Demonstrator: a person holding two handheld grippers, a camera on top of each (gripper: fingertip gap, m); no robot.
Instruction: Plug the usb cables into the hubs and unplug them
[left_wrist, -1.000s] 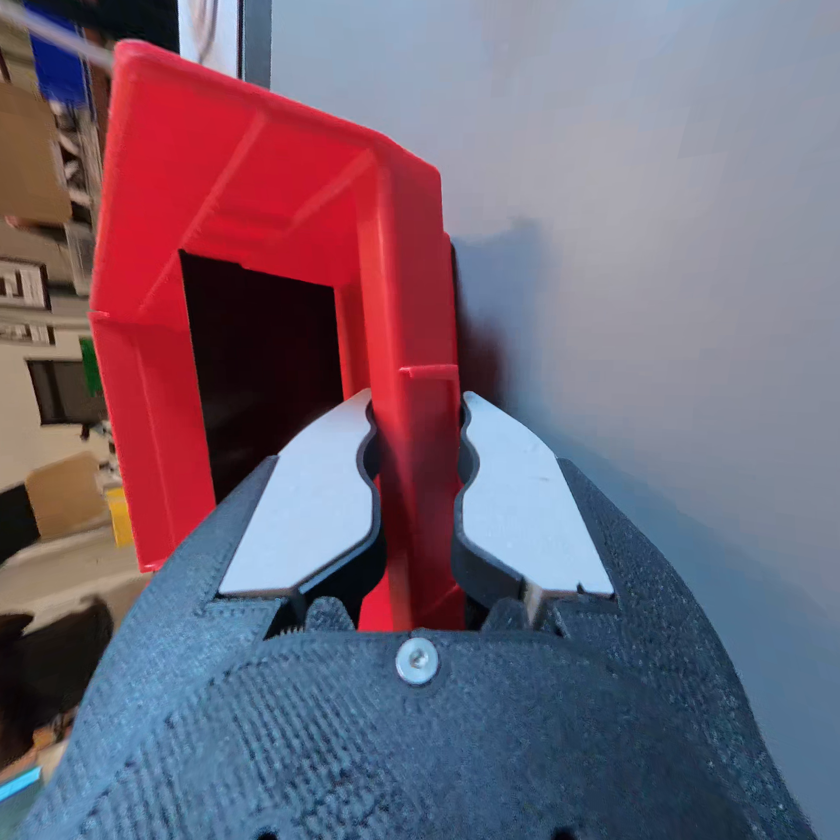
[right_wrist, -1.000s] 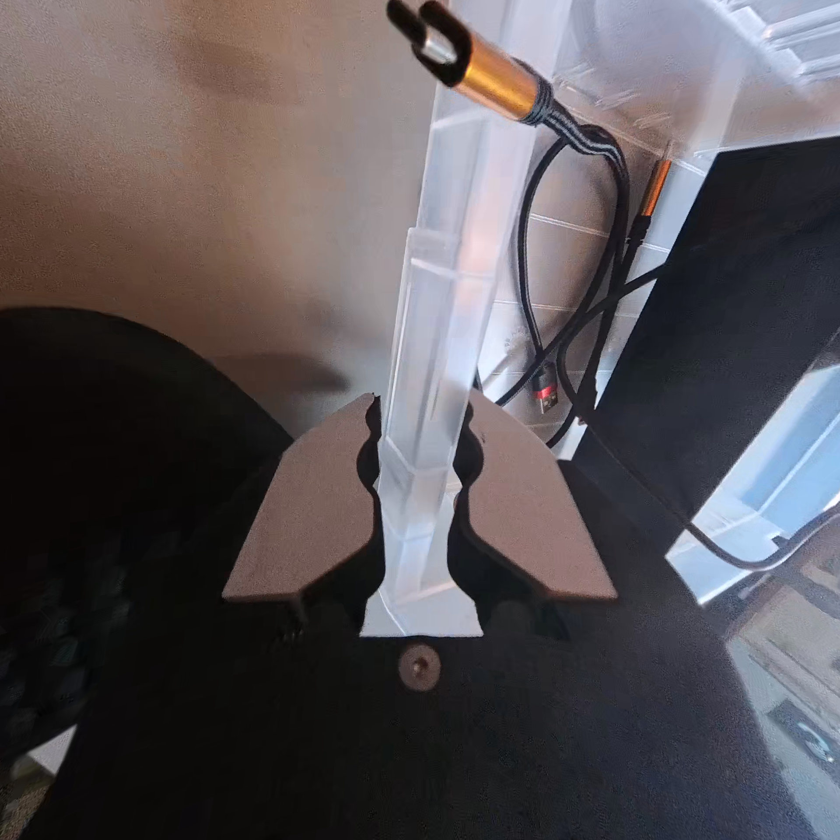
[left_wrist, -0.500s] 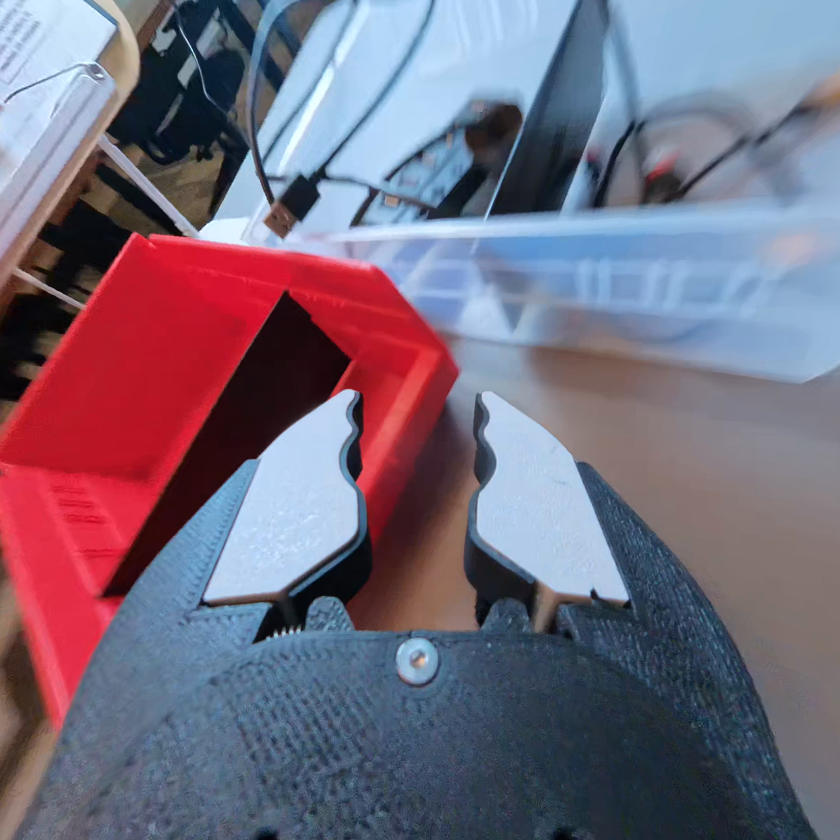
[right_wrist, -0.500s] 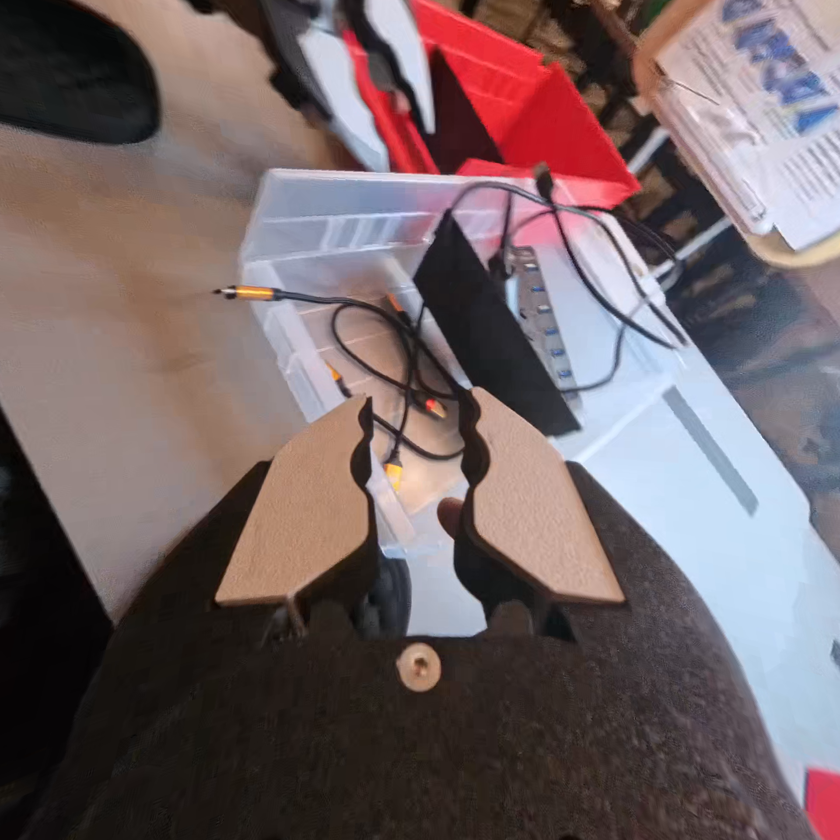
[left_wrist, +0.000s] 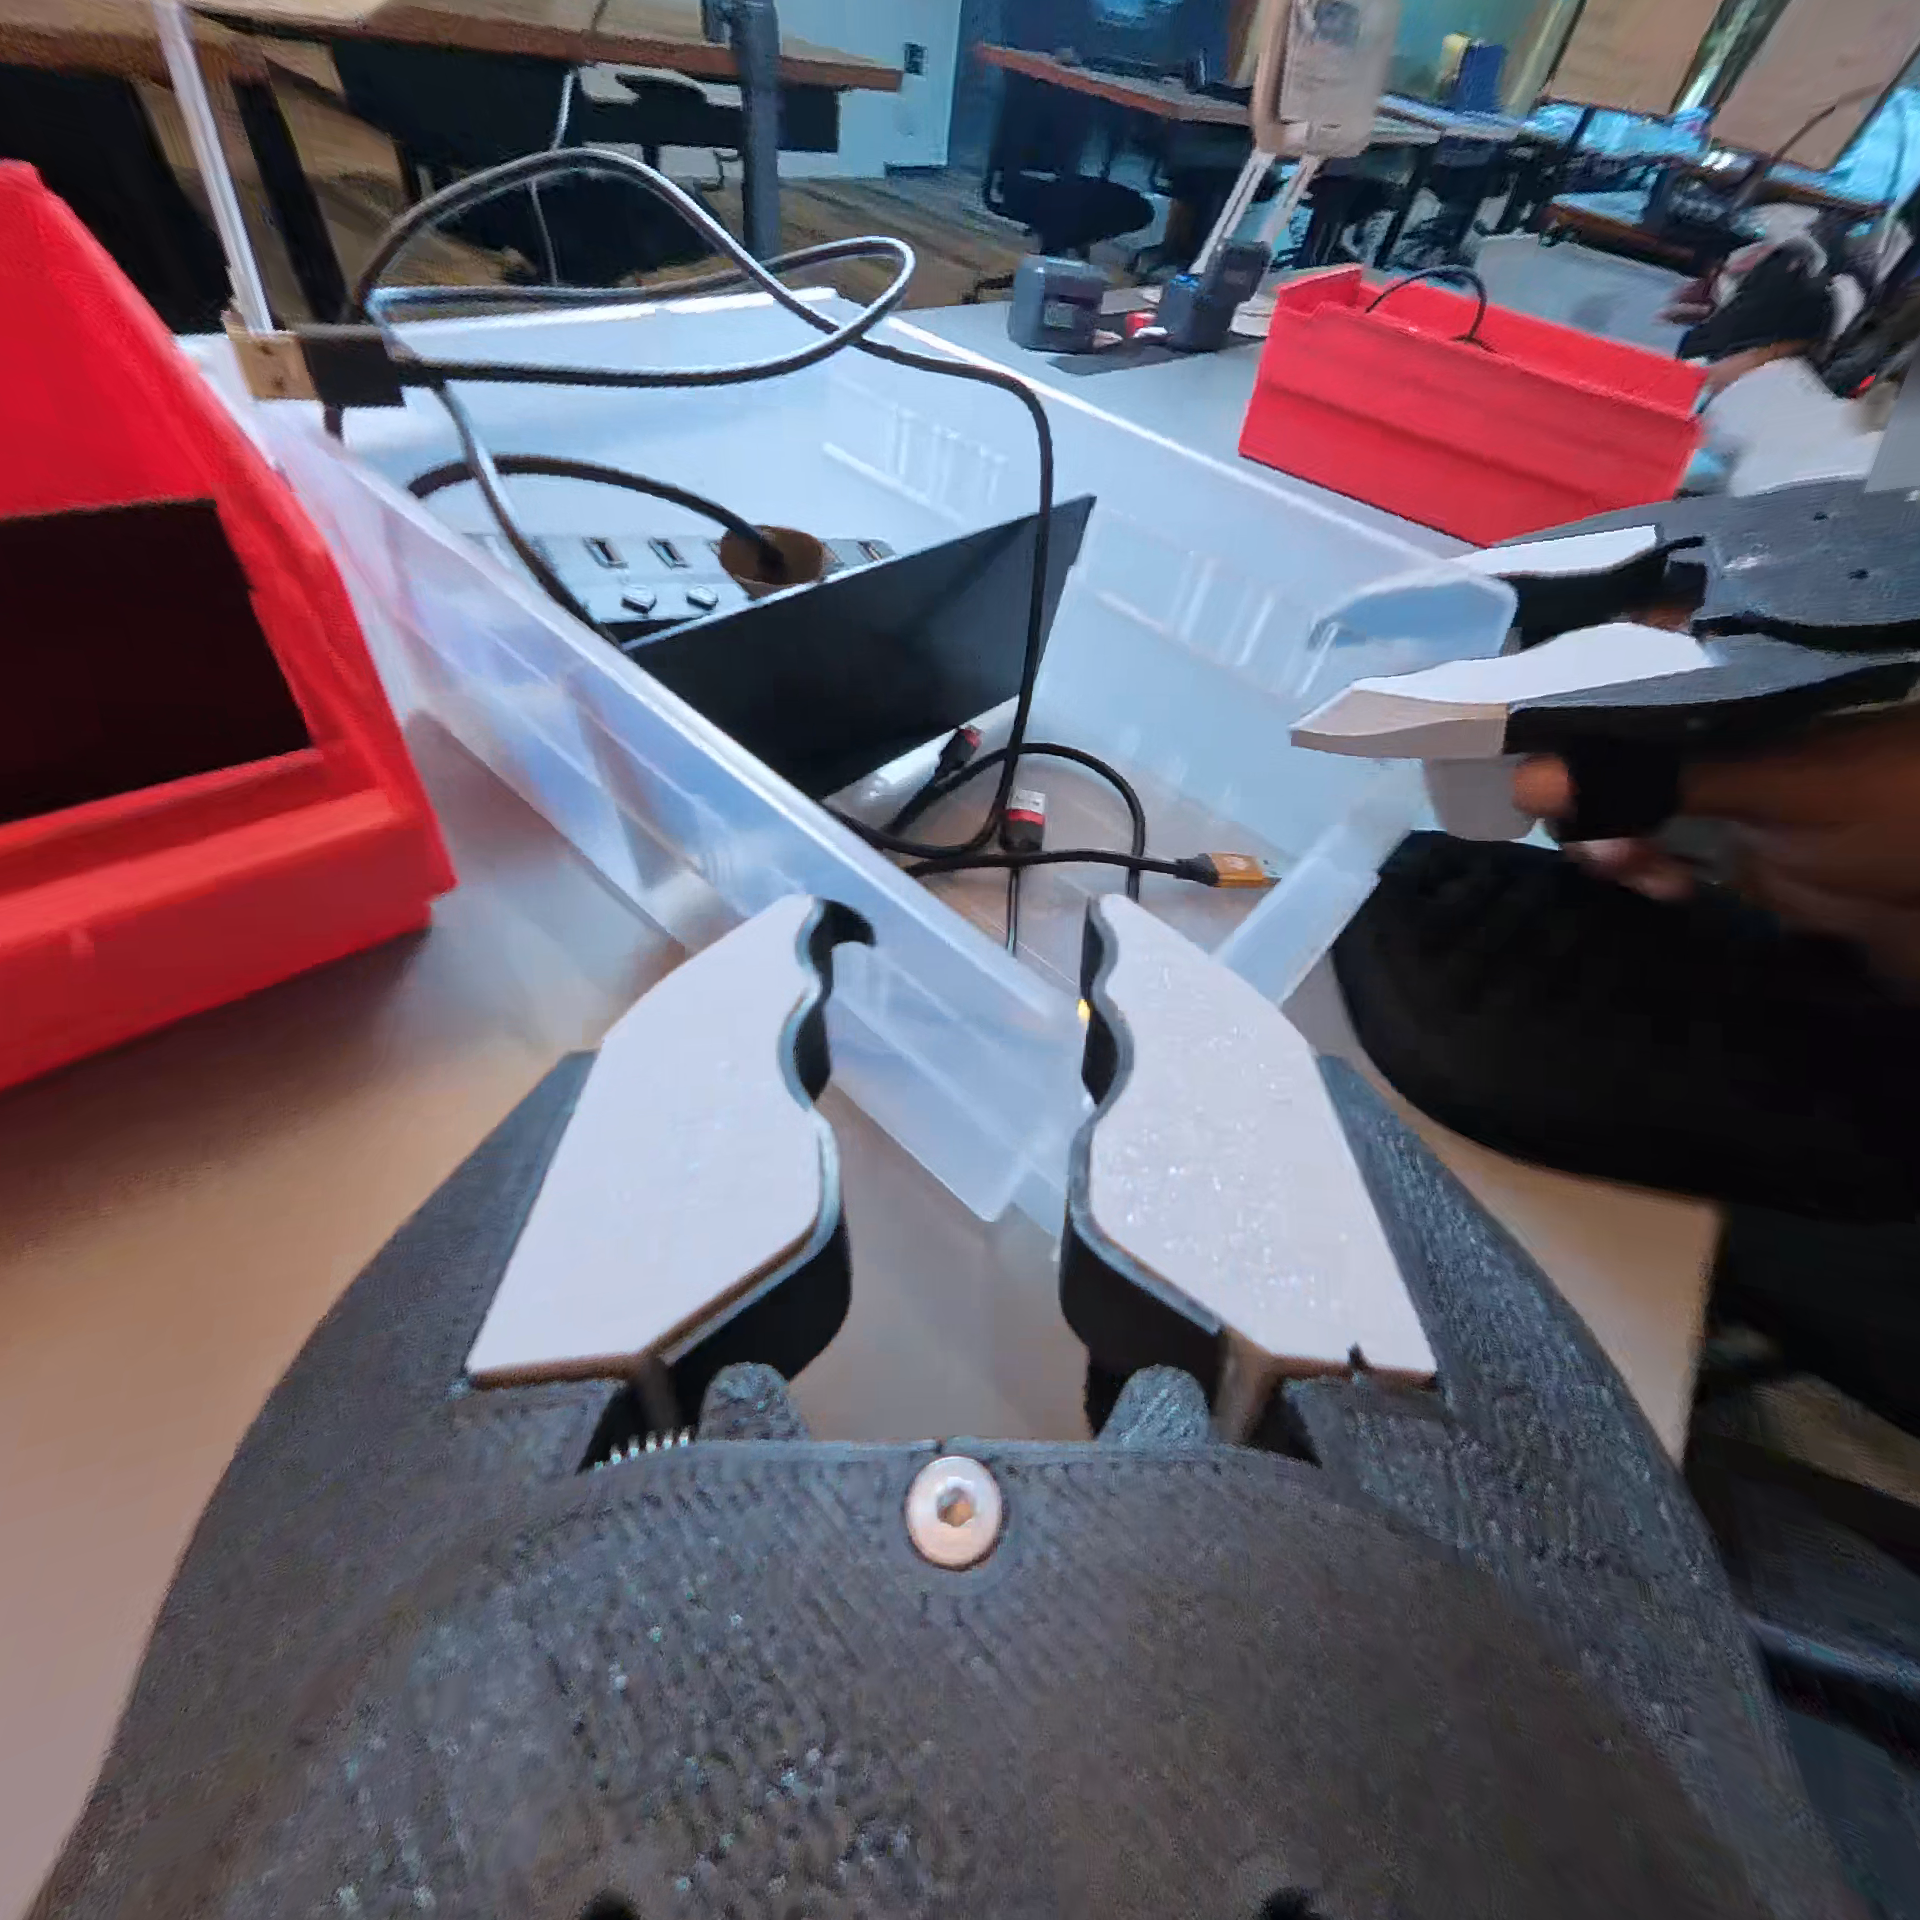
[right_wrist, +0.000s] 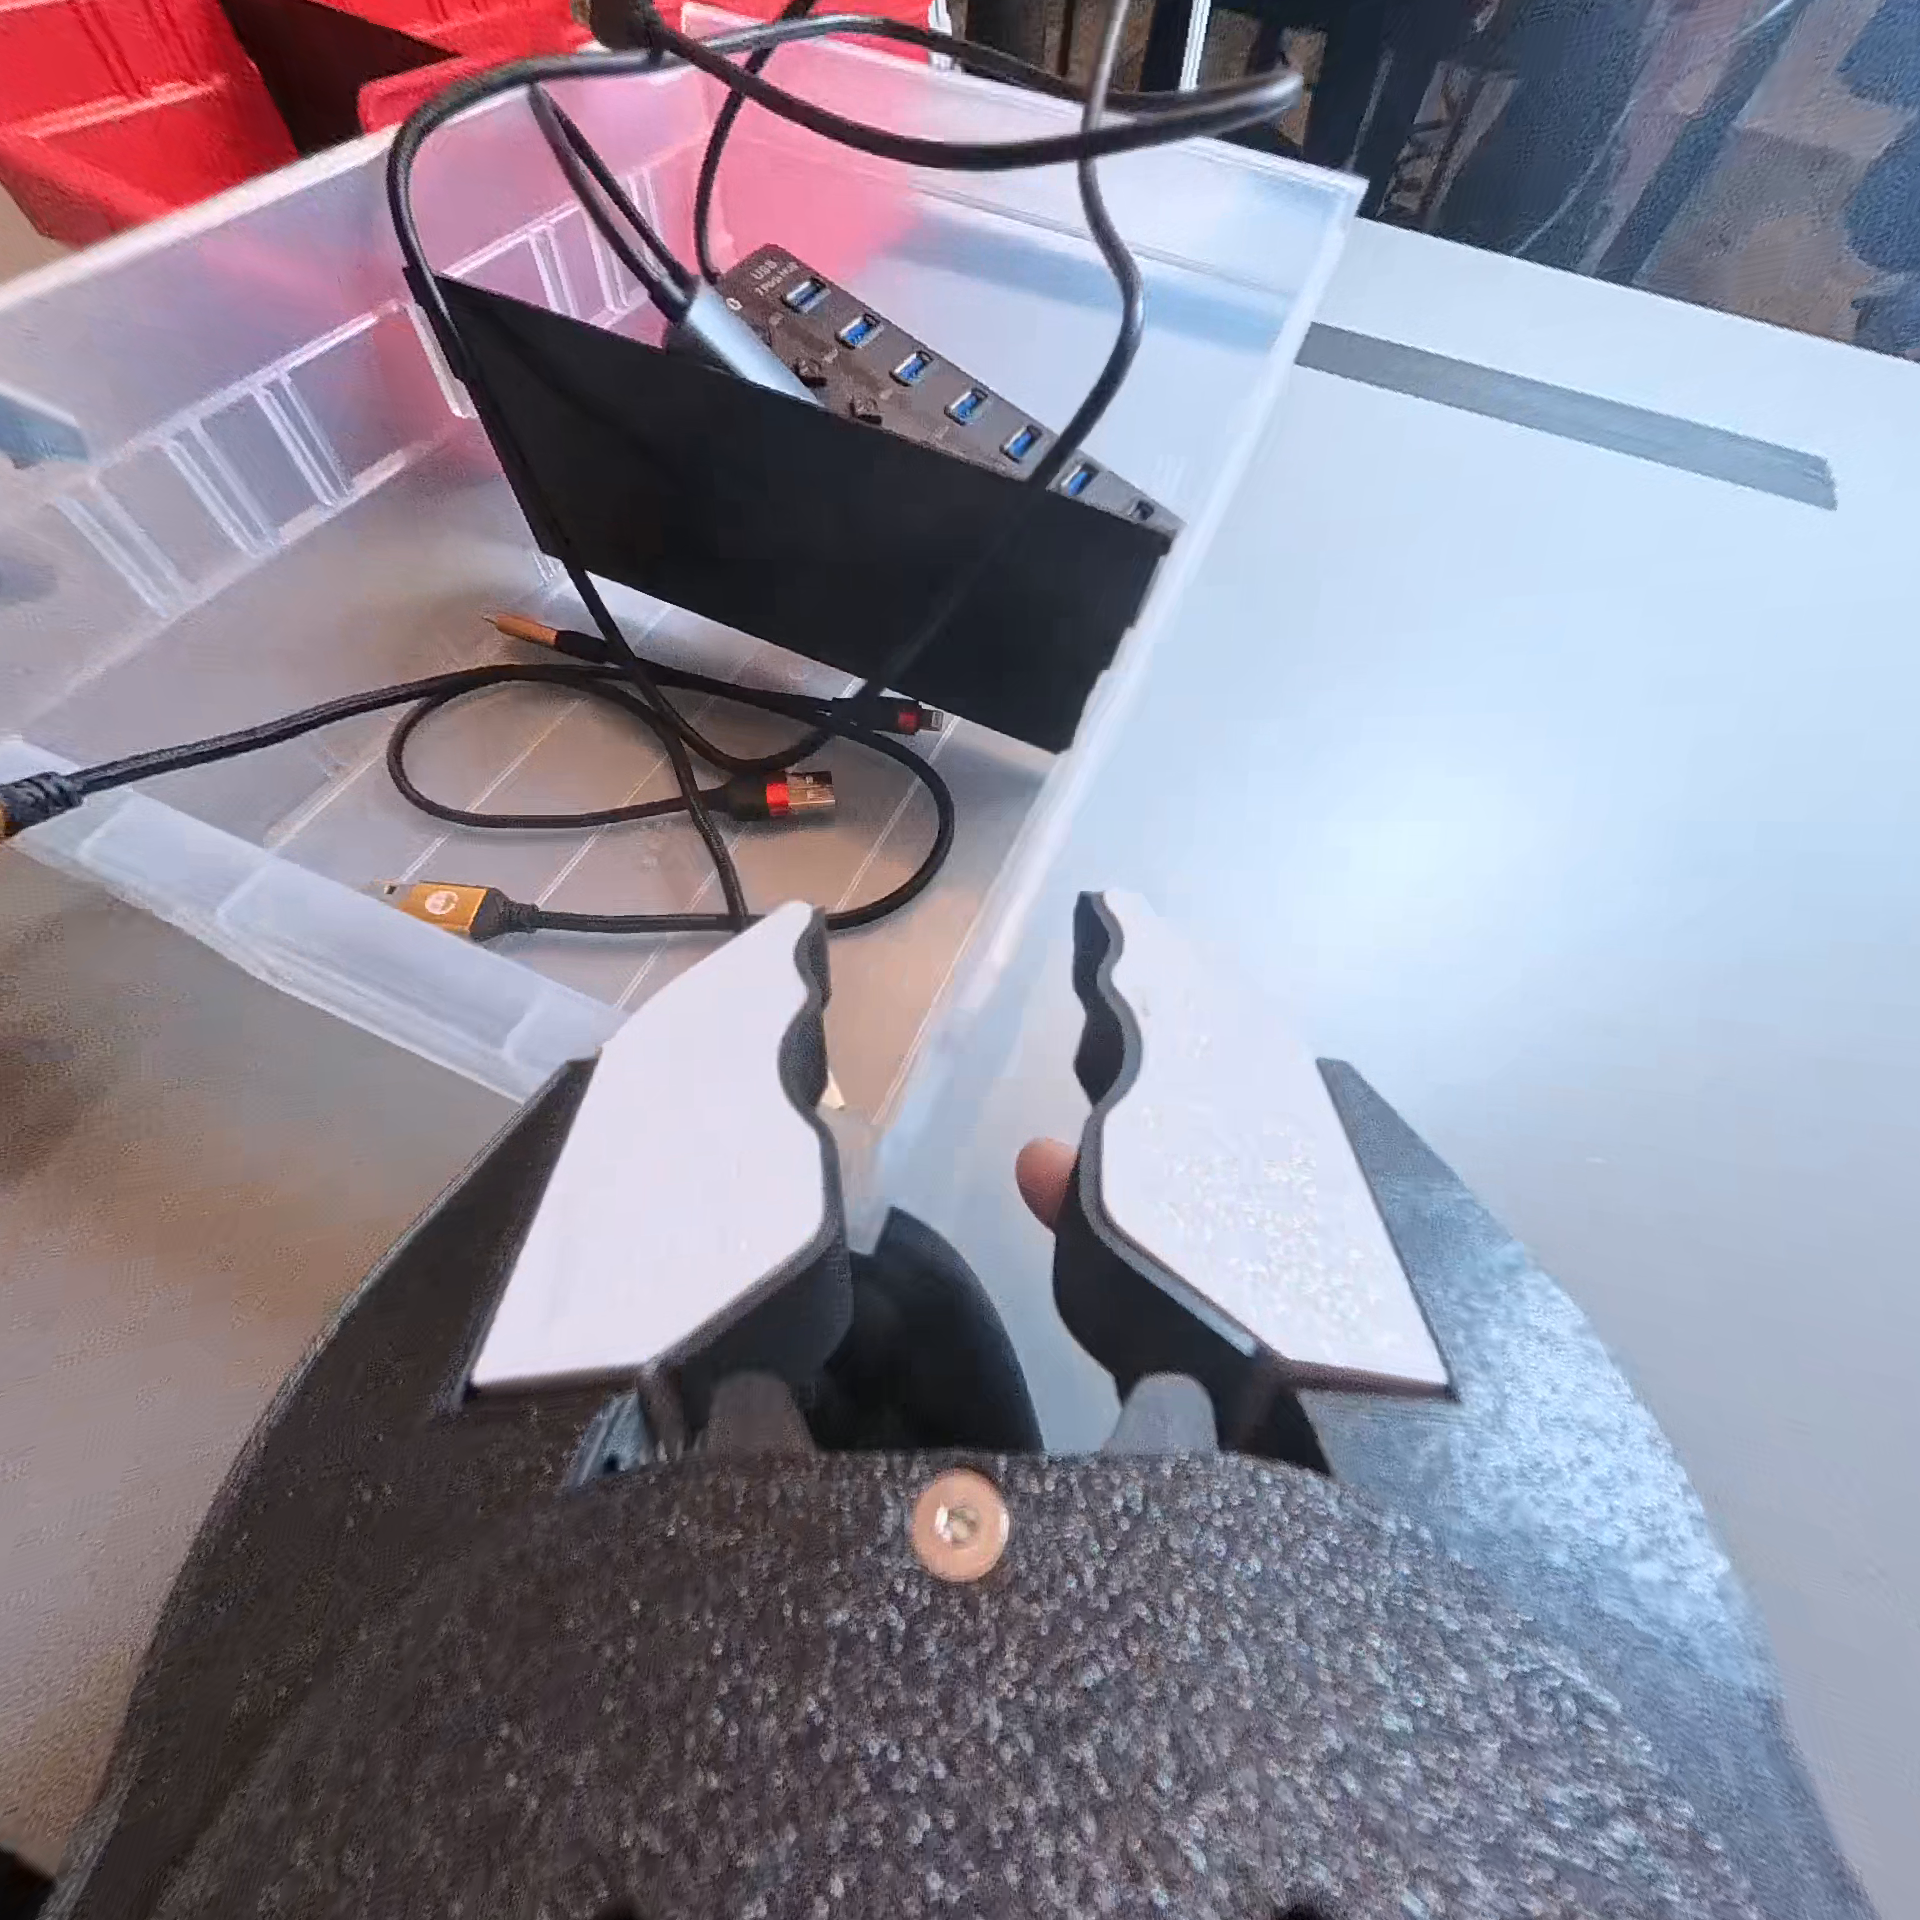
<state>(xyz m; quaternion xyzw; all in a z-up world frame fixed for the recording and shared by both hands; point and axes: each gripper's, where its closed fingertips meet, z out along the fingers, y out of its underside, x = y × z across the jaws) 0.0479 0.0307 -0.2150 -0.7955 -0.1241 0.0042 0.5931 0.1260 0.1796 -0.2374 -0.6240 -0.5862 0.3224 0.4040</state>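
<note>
We count one clear bin (right_wrist: 1195, 540) holding one black hub (right_wrist: 935, 416) and four loose cable plugs: two gold (right_wrist: 447, 902), two red-banded (right_wrist: 790, 795). We also count two red bins (left_wrist: 156, 675) and two hand-held grippers (left_wrist: 956, 1039)

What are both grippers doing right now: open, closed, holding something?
Left gripper: jaws open, empty, a wall of the clear bin between them, ungripped.
Right gripper: jaws open, empty, at the bin's corner.
</note>
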